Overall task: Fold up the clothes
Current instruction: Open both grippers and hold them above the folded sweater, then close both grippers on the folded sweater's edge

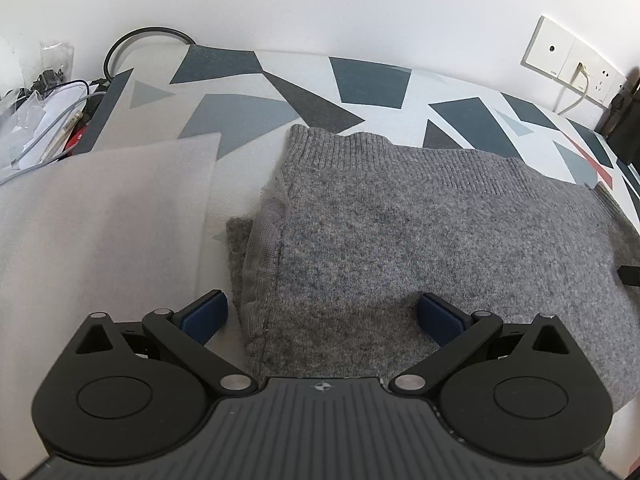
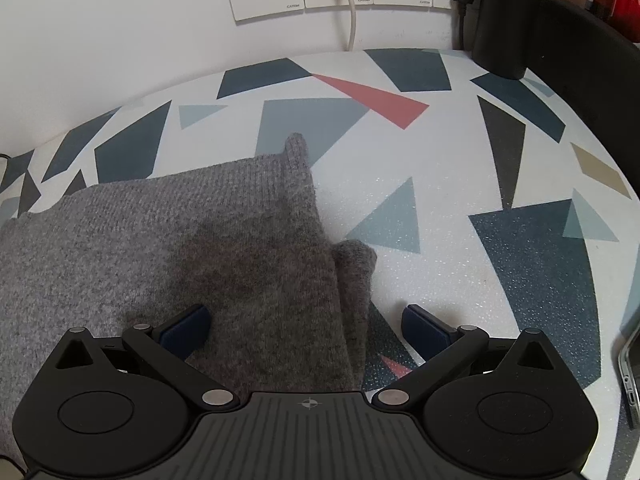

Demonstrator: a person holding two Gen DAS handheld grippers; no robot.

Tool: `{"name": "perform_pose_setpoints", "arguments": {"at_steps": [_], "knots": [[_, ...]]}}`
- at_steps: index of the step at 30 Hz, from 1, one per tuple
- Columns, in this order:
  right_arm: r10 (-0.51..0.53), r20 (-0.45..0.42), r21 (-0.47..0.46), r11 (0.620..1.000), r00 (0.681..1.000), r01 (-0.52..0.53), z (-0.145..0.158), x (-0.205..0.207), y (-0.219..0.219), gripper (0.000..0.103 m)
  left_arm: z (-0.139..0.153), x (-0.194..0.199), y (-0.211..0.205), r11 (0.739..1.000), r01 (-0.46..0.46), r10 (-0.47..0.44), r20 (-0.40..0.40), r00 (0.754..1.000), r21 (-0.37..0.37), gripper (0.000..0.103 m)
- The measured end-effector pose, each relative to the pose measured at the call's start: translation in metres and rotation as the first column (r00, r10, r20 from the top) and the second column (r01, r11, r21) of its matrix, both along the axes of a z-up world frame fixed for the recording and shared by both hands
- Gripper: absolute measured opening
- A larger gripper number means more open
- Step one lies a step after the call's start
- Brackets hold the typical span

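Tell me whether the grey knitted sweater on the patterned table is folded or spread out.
Folded, at least partly: the grey knitted sweater has doubled layers along its left edge, and a tucked sleeve shows at its right edge.

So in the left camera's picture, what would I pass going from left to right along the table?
Tangle of cables and plastic bags → pale grey folded cloth → grey knitted sweater → white wall sockets, with the patterned table cover running behind all of it.

One grey sweater [image 1: 400, 220], one pale folded cloth [image 1: 100, 208], two tools [image 1: 322, 320] [image 2: 306, 328]
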State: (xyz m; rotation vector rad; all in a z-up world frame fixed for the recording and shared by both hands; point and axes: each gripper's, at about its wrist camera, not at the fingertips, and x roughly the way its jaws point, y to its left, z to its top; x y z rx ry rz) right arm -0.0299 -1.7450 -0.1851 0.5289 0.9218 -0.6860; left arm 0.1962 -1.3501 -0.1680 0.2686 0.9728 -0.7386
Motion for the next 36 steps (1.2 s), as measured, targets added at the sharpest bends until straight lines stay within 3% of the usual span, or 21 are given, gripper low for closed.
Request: {"name": "perform_pose_setpoints", "arguments": {"at_steps": [11,16,17,18,22,25,29,31,33,36], "knots": [[0.015,0.008,0.024,1.0,1.0,-0.015,0.004,-0.007,0.004,0.096,0.009,0.0,0.0,0.998,0.061,-0.061,-0.018,0.998,0.022,0.098],[0.022,0.013,0.035,0.999,1.0,-0.022,0.006,-0.011,0.007,0.095,0.01,-0.003,0.003,0.996,0.09,-0.091,-0.037,0.995,-0.014,0.082],[0.023,0.014,0.037,0.999,1.0,-0.024,0.007,-0.012,0.007,0.093,0.012,-0.005,0.001,0.994,0.106,-0.106,-0.027,0.994,-0.015,0.074],[0.028,0.02,0.039,0.999,0.999,-0.029,0.007,-0.012,0.008,0.083,0.013,-0.008,0.0,0.993,0.119,-0.119,-0.018,0.993,-0.013,0.067],[0.075,0.041,0.017,0.997,0.996,-0.076,0.014,-0.006,0.011,0.047,0.017,-0.017,-0.005,0.992,0.124,-0.125,-0.029,0.992,-0.012,0.064],[0.058,0.043,0.007,0.998,0.997,-0.059,0.019,-0.005,0.003,0.036,0.016,-0.024,-0.005,0.991,0.13,-0.132,-0.058,0.99,-0.035,0.064],[0.042,0.041,0.03,0.999,0.998,-0.044,0.019,-0.01,-0.01,0.039,0.015,-0.031,-0.003,0.99,0.135,-0.137,-0.053,0.989,-0.038,0.071],[0.055,0.028,0.019,0.998,0.998,-0.056,0.021,-0.012,-0.009,0.054,0.015,-0.023,0.004,0.994,0.098,-0.101,-0.084,0.991,-0.045,0.075],[0.066,0.03,0.015,0.998,0.997,-0.067,0.022,-0.016,-0.009,0.062,0.014,-0.017,0.012,0.996,0.068,-0.073,-0.109,0.991,-0.051,0.076],[0.078,0.038,0.028,0.997,0.996,-0.079,0.019,-0.021,-0.009,0.063,0.014,-0.013,0.015,0.997,0.065,-0.07,-0.101,0.992,-0.049,0.077]]}}
